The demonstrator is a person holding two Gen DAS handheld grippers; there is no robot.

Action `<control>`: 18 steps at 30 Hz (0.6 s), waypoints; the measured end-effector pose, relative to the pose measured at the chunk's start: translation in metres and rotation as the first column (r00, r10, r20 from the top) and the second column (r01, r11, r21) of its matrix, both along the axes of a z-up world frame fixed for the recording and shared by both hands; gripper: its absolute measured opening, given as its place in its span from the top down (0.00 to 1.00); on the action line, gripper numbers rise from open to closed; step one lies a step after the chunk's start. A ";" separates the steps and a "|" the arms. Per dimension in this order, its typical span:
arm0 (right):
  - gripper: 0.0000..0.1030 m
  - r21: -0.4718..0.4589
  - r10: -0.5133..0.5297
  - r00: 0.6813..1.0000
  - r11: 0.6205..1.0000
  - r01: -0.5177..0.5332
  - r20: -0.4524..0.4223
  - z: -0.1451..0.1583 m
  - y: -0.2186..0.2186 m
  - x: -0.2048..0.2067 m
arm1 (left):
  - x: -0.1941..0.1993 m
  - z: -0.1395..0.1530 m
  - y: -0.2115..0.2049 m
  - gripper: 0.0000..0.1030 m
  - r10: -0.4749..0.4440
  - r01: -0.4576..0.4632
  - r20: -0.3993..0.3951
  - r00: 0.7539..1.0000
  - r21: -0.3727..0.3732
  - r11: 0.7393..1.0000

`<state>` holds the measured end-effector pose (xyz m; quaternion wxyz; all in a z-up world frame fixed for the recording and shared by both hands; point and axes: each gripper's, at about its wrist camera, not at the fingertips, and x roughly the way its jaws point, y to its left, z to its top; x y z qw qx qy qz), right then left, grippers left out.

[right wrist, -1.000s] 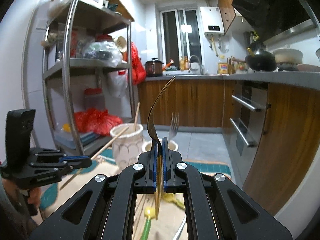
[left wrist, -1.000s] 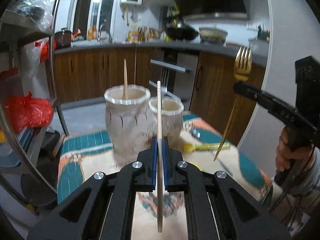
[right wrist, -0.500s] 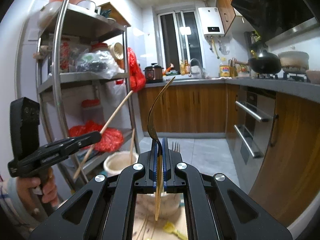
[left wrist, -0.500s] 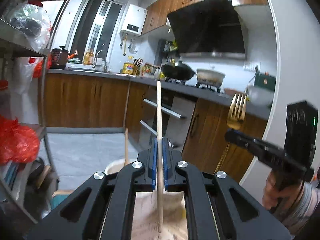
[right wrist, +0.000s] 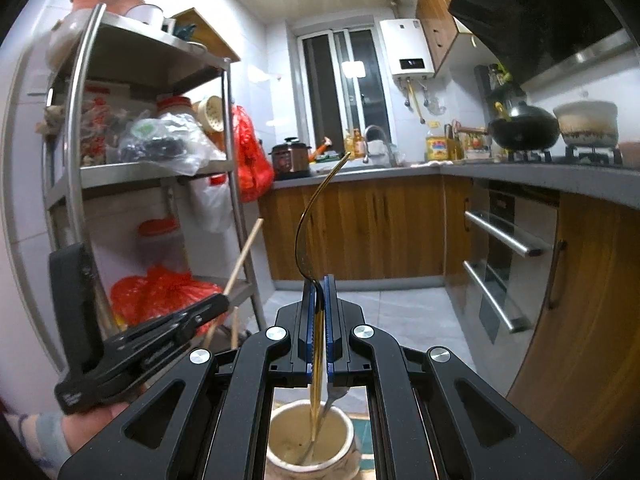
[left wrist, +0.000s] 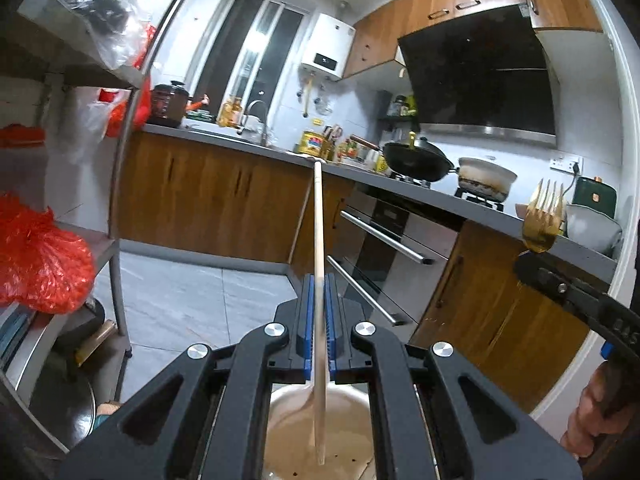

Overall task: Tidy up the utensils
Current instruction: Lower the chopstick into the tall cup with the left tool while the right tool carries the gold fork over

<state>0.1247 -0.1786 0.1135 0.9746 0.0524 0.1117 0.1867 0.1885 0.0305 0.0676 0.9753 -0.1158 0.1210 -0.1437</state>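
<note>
A: What does the left gripper (left wrist: 319,316) have?

B: Its blue pads are clamped on a wooden chopstick (left wrist: 318,240), which stands nearly upright. The lower end hangs over the open mouth of a pale ceramic holder (left wrist: 352,432) directly beneath the jaws.

A: And the right gripper (right wrist: 319,316)?

B: Closed on a gold fork (right wrist: 310,232), tines up and curving to the right at the top. Its handle tip points into a second cream holder (right wrist: 344,452) below; a silver utensil (right wrist: 334,400) already leans inside that one.

A: Can you see the surface the holders stand on?

B: Barely. A sliver of teal patterned cloth (right wrist: 360,416) shows behind the cream holder; the rest is hidden by the gripper bodies.

A: The room?

B: A small kitchen: wood-fronted cabinets (left wrist: 208,208) under a grey counter (left wrist: 480,216), a built-in oven (right wrist: 504,264) with bar handles, a black wok (left wrist: 416,160) and a white pot (left wrist: 486,176) on the stove, a dark range hood (left wrist: 480,76) above. A white water heater (right wrist: 412,48) hangs by the window. On the left stands a steel shelf rack (right wrist: 152,172) crowded with jars and bags, red plastic bags (left wrist: 40,256) on its lower tier. Grey floor tiles (left wrist: 192,304).
</note>
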 end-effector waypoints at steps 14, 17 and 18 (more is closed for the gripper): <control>0.95 0.034 -0.029 0.986 0.999 0.035 -0.162 -0.050 -0.008 0.019 | -0.039 -0.024 -0.005 0.95 0.002 -0.003 0.011 1.000 0.112 0.994; 0.95 0.043 -0.032 0.982 0.998 0.041 -0.189 -0.057 -0.010 0.021 | -0.045 -0.027 -0.007 0.95 0.014 -0.015 0.011 1.000 0.137 0.990; 0.95 0.047 -0.032 0.979 0.998 0.042 -0.199 -0.059 -0.010 0.022 | -0.045 -0.026 -0.007 0.95 0.014 -0.015 0.007 1.000 0.143 0.990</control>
